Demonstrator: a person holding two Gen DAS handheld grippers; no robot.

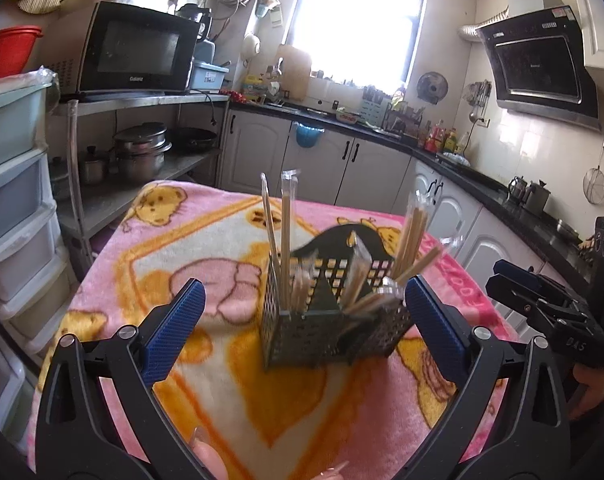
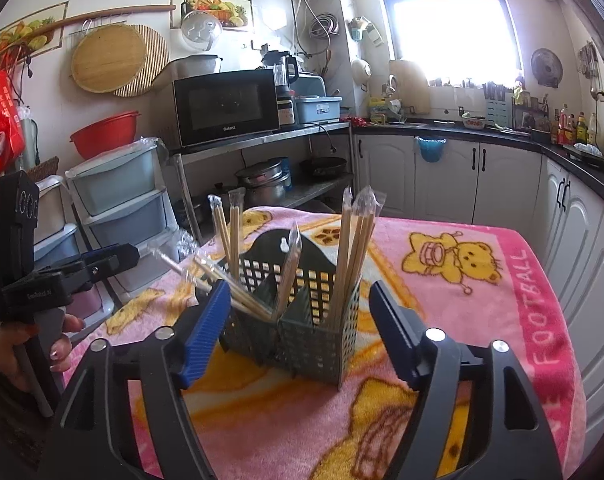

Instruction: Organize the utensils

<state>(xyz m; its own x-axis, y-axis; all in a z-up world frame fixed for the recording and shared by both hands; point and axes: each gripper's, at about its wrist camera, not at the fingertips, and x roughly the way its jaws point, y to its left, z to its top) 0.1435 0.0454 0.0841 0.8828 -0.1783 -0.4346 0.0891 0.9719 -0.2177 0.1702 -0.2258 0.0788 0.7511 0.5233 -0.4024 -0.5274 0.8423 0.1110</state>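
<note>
chopsticks upright in the caddy, both sets of fingers standing clear

the dark perforated caddy (image 1: 334,320) stood on the pink bear-print blanket (image 1: 173,248) that covered the worktop, just ahead of both pairs of fingers. in the left wrist view it sat between the two blue pads and beyond their tips, closer to the right-hand pad. in the right wrist view it lay between the pads too, its near corner pointing back toward the camera.

the left gripper (image 1: 302,316) was spread wide, with nothing pressed between its fingers (image 1: 173,332). the right gripper (image 2: 297,332) was also apart, a little less so, and it held nothing either; its fingers (image 2: 203,334) framed the caddy without touching it, though the left pad stood very near the slanting sticks.

the wrapped chopsticks (image 2: 354,248) were sorted into separate compartments, which looked like the point of the divided caddy: a tall bundle stood almost upright in the cell nearest the right-hand pad of the right gripper, another pair rose at the far left, and a looser set (image 2: 221,280) leaned out low toward the left pad. the upright ones were probably propped by the cell walls; the leaning ones seemed to have too much room.

judging from this, the sorting looked largely done, and the slanted sticks were the likeliest thing to need straightening. whether any loose utensil lay on the blanket could not be told.
</note>
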